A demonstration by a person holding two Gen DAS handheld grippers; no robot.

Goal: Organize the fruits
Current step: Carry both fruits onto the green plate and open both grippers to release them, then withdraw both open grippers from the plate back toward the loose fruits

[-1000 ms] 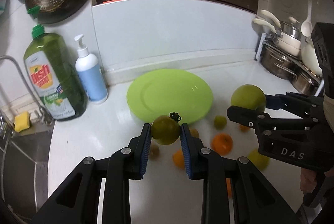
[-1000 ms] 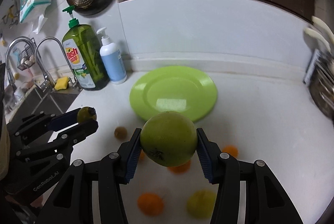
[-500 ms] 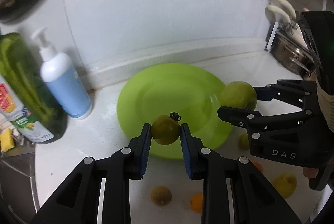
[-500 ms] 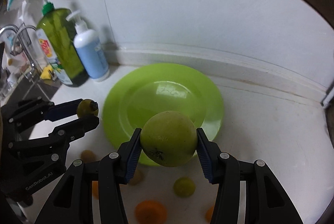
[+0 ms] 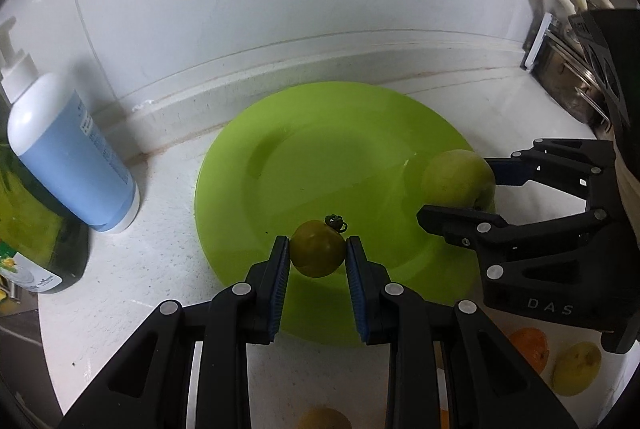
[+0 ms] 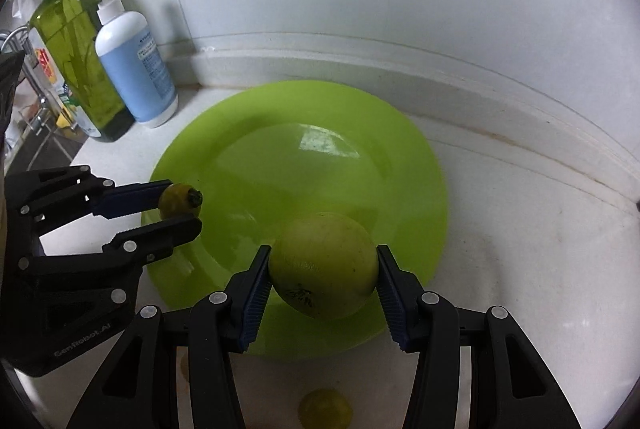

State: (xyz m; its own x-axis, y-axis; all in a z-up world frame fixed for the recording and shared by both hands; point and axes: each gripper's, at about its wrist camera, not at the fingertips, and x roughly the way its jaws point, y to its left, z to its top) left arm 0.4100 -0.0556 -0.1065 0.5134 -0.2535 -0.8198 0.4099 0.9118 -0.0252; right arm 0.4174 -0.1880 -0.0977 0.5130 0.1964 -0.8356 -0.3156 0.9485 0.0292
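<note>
A lime-green plate lies on the white counter by the back wall. My left gripper is shut on a small dark-green tomato with a stem, held over the plate's near left rim; it also shows in the right wrist view. My right gripper is shut on a large green fruit, held over the plate's near right part; the fruit shows in the left wrist view too. Whether either fruit touches the plate I cannot tell.
A blue pump bottle and a green dish-soap bottle stand left of the plate. Loose fruits lie on the counter near me: an orange, a yellow one, another yellow one. Pots stand at the right.
Both grippers moved forward and down toward the plate, each still holding its fruit. The plate now fills the middle of both views; the loose fruits slid to the bottom edge.
</note>
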